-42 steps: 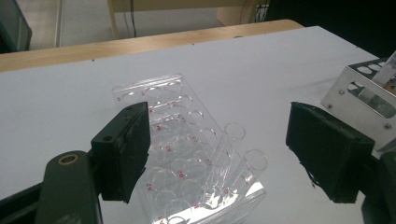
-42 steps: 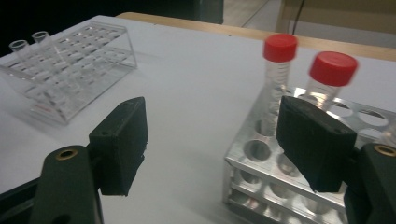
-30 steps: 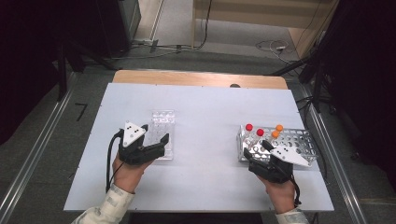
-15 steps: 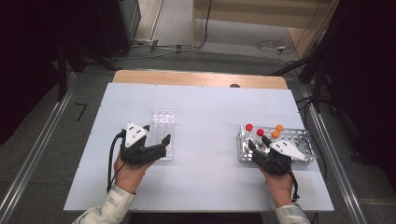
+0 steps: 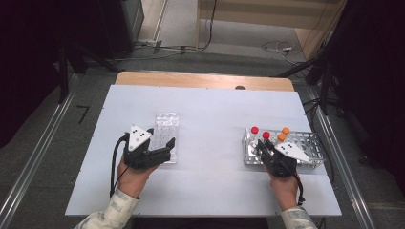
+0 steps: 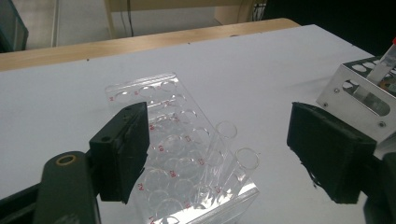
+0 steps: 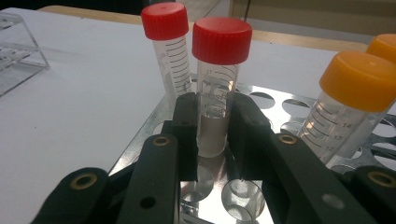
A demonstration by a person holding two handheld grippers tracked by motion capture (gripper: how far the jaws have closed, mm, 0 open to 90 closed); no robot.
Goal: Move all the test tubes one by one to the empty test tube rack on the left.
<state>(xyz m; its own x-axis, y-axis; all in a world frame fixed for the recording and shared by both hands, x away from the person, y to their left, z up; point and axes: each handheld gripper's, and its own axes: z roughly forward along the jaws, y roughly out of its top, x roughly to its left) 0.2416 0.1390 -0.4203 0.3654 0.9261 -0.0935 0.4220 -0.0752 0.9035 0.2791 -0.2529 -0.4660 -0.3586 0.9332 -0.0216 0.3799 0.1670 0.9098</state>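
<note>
Tube: a clear graduated tube [image 7: 216, 88] with a red cap is seen at the centre of the right gripper view, standing upright in the metal rack [image 5: 305, 160], with a cloudy lower part.
Right gripper [image 7: 212, 123]: its jaws have just been closing and are clamped on the tube's sides below the cap.
Neighbours: a second red-capped tube [image 7: 170, 51] is just behind on the left; orange-capped tubes [image 7: 348, 100] are at the right edge.
Left gripper [image 5: 160, 143]: jaws are held apart at the near end of the clear rack [image 6: 182, 154], lower left of the high view, gripping nothing.
</note>
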